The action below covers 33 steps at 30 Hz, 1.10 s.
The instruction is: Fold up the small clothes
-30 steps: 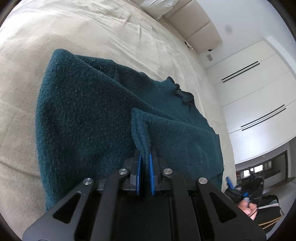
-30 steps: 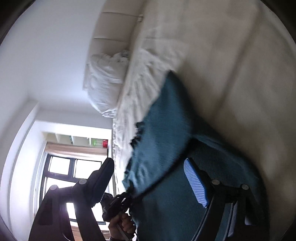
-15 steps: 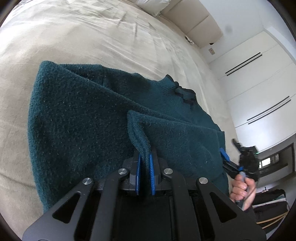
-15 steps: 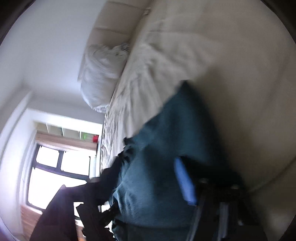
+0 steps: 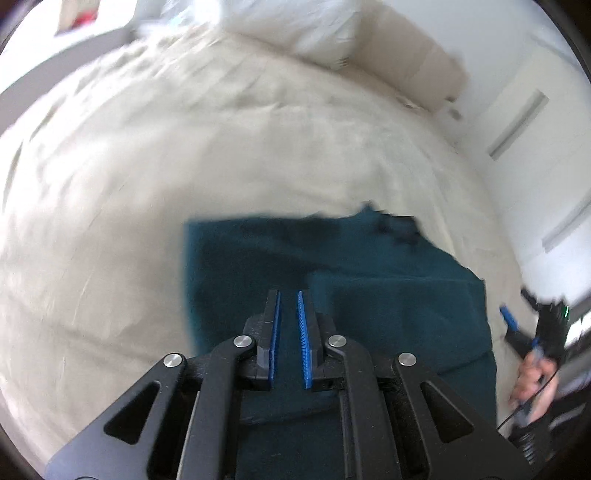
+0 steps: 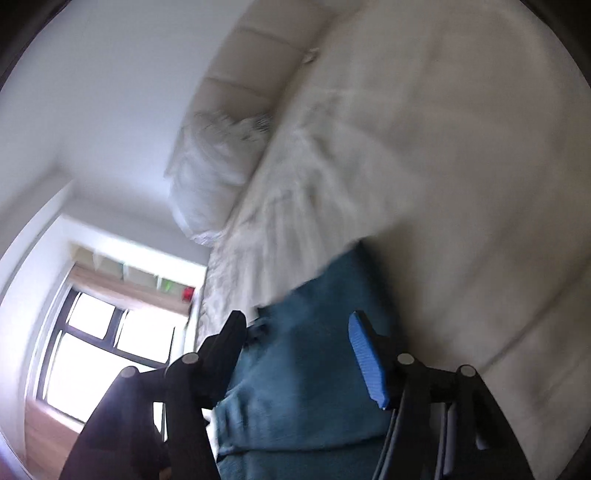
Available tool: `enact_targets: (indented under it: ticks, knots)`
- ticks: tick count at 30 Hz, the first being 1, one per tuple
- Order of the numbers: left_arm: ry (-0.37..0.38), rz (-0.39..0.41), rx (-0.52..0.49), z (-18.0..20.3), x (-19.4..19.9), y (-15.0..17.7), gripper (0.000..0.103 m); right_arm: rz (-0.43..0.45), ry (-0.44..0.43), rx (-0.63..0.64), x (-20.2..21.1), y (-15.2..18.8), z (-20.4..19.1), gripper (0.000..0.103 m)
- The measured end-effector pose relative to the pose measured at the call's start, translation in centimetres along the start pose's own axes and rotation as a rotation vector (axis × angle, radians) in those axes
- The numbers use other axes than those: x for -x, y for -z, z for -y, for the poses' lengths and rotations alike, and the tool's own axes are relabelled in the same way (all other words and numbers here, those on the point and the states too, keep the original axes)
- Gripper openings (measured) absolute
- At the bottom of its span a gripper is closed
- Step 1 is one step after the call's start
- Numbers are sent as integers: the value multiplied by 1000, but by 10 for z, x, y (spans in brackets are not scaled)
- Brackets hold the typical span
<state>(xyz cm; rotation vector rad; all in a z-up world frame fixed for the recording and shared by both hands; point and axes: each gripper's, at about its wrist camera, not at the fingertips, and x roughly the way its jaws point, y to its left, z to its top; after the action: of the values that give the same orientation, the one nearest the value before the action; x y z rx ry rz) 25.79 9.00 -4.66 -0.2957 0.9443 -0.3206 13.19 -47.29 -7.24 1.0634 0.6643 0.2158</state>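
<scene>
While one teal knit sweater (image 5: 388, 295) lies folded on the beige bed (image 5: 184, 166), the left gripper (image 5: 289, 325) hangs above it with its blue pads a narrow gap apart, holding nothing. Over the sweater's other side, the right gripper (image 6: 295, 354) spreads wide and empty; one white pillow (image 6: 210, 173) sits by the headboard (image 6: 240, 88).

A plain dark teal sweater (image 5: 369, 295) lies on a cream-beige bedspread (image 5: 184, 166), with white pillows (image 5: 295, 26) and a beige padded headboard (image 5: 417, 74) behind. The left tool (image 5: 289, 325) and right tool (image 6: 299, 354) are black, each with bright blue ribbed pads (image 5: 302, 343). White walls (image 6: 92, 92) frame a black-barred window (image 6: 92, 350) with a tan blind.
</scene>
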Motion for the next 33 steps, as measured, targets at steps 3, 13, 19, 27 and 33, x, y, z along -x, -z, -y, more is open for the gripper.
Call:
enact_targets:
  ticks: [3,13,19,27,33]
  knots:
    - [68,-45,-164,52,-21,7,9,-127,-66,61,-37,12,-30,66]
    - [186,-118,-109,38,-62,37,9,-188,-94,-105,-35,24,48,41]
    - [90,-51,-59,12,4,54,9,-4,72,-78,77,28,57,82]
    - [96,-8,15,-19,122,139,91,-245,265,222,158,111,17,85]
    - [65,-141,92,-41,155,214,87,-316,303,249,192,157,15,84]
